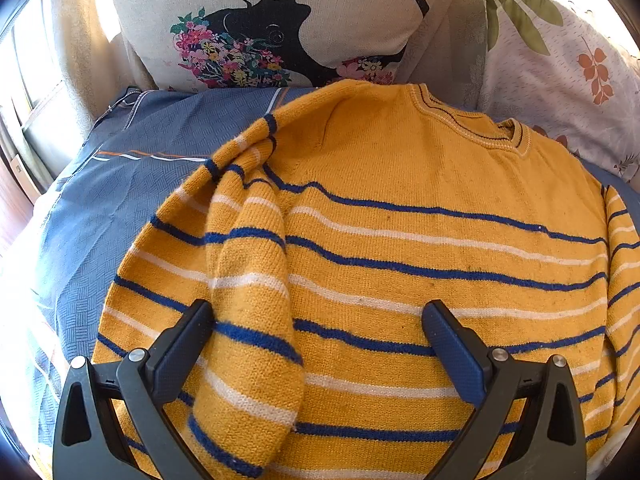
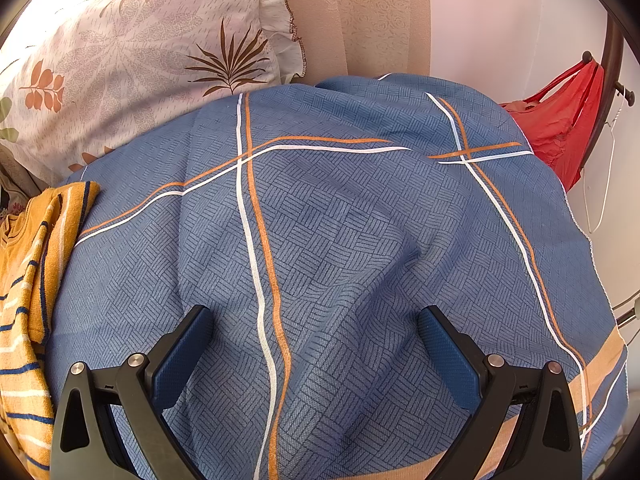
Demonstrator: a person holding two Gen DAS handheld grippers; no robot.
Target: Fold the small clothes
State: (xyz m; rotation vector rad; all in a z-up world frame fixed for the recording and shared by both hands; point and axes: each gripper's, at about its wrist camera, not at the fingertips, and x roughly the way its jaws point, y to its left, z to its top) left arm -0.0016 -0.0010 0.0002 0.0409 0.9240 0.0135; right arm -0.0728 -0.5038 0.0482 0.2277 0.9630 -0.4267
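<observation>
Surface: bed under a blue bedspread point(image 2: 340, 220) with orange and white lines; printed pillows point(image 1: 260, 20) along the far edge, red bag point(image 2: 560, 128) hanging far right.
Garment: small yellow sweater point(image 1: 400, 208) with blue and white stripes, lying flat on the bedspread, collar far, hem near.
Sleeve, left: sleeve point(image 1: 252, 300) lies folded across the sweater's front, cuff toward the near edge.
Sleeve, right: lies along the body's right edge, not yet folded in, by my reading.
Left gripper point(image 1: 320, 320): released, jaws spread wide above the folded sleeve and chest, gripping nothing.
Right gripper point(image 2: 316, 320): released, jaws spread over bare bedspread, sweater's edge to its left, apart from it.
Handling (judgement): soft knit, light, limp; will sag and stretch if lifted by one point, unlikely to slip.
Hold points (judgement): pinch cuff or shoulder seam for the right sleeve; hem corners for the body fold.
</observation>
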